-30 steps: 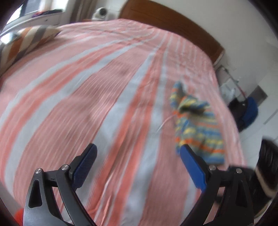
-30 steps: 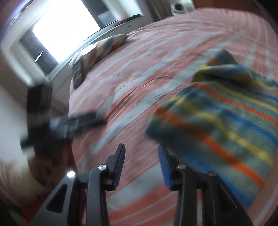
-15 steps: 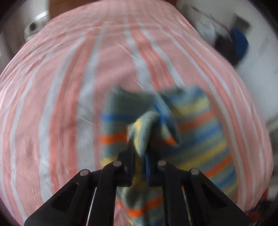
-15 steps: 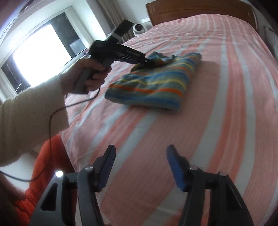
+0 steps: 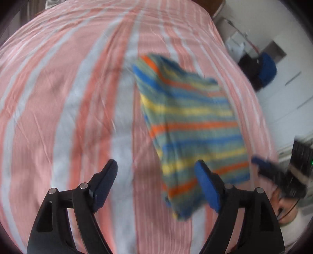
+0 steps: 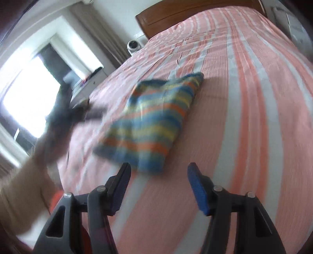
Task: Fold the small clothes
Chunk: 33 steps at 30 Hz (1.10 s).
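A small knit garment with blue, yellow, orange and green stripes lies folded flat on the pink and white striped bed. My left gripper is open and empty, just short of the garment's near edge, with its right finger over that edge. The garment also shows in the right wrist view. My right gripper is open and empty, close to the garment's near corner. The right gripper appears blurred at the right of the left wrist view.
A wooden headboard stands at the far end of the bed. A bright window is on the left. A blue and black bag sits on the floor past the bed's right edge.
My left gripper has let go of the garment, opened and drawn back. The garment now lies flat. My right gripper has moved closer to the garment.
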Each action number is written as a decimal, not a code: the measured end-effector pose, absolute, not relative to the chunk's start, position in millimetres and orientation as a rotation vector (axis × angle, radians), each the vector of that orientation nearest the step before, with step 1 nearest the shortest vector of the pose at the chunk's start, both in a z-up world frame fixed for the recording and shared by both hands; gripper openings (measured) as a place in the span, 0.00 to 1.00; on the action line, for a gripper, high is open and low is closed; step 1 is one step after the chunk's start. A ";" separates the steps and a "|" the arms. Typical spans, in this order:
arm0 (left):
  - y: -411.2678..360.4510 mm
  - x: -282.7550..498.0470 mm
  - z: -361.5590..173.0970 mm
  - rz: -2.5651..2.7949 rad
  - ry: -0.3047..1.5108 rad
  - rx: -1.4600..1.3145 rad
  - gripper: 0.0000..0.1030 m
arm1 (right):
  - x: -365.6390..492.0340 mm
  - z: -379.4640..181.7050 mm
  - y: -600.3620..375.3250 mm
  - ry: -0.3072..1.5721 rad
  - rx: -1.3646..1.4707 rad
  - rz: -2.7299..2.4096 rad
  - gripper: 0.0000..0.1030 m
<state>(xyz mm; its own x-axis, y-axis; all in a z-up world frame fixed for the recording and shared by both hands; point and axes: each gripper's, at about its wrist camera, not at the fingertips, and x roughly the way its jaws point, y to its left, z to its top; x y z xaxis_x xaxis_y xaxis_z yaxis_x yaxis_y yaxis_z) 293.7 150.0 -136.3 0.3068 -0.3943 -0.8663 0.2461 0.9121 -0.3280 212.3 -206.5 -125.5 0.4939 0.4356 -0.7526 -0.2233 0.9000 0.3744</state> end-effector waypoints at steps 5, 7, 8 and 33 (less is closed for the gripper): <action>125.6 265.6 -159.6 -0.314 1.141 0.046 0.77 | 230.9 -165.3 -186.9 1.114 0.152 0.344 0.09; 130.0 262.2 -148.5 -0.259 1.128 0.060 0.82 | 220.6 -173.3 -194.6 1.123 0.163 0.328 0.09; 131.3 261.1 -137.3 -0.233 1.099 0.076 0.82 | 216.7 -168.7 -199.7 1.121 0.177 0.324 0.09; 140.7 357.7 -156.0 -0.289 1.216 -0.268 0.97 | 261.7 -120.3 -217.3 0.960 0.263 0.242 0.79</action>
